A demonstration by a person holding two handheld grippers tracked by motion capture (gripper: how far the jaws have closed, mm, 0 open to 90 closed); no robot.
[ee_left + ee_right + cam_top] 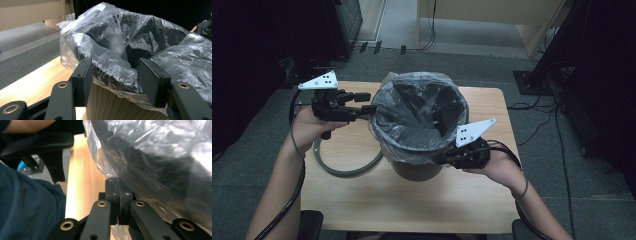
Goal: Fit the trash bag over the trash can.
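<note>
Clear plastic liner (412, 100) drapes over the rim of a dark bin (417, 167) standing mid-desk (362, 200). A grey ring (344, 170) lies flat on the desk beside the bin, under the left hand (309, 127). Left claw (115, 75) is level with the bin's rim, jaws apart around the liner's bunched edge. Right claw (116, 195), low at the bin's opposite side, has its jaws pressed together; whether film is caught between them cannot be told.

Both claws black w/ brass rivets, white triangular plates (319, 81), black cables; dark blue garment (27, 207).
</note>
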